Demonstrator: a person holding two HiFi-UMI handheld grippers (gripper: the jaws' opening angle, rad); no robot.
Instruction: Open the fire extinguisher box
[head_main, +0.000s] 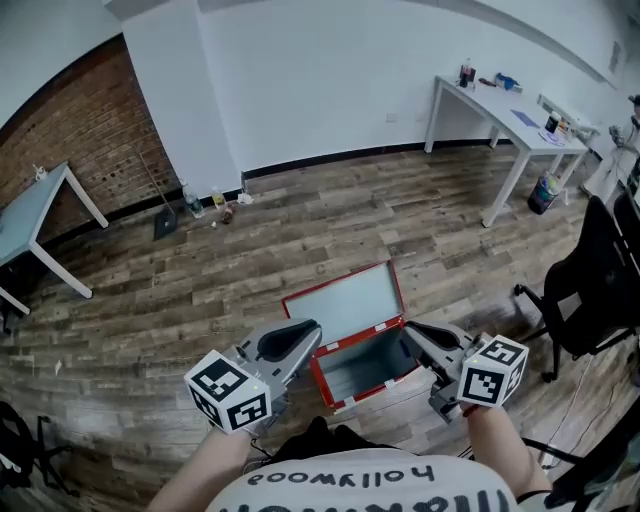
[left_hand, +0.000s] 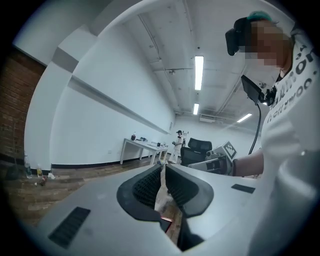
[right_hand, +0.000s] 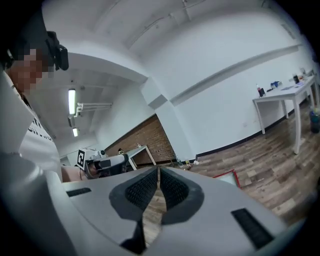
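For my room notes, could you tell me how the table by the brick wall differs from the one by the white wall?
The brick-wall table has a nearly bare top; the white-wall table carries a bottle and papers. The brick-wall table is cut off at the picture's edge; the white-wall table shows whole. Both have white legs.

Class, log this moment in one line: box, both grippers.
fire extinguisher box: on floor, lid open | left gripper: shut, empty | right gripper: shut, empty
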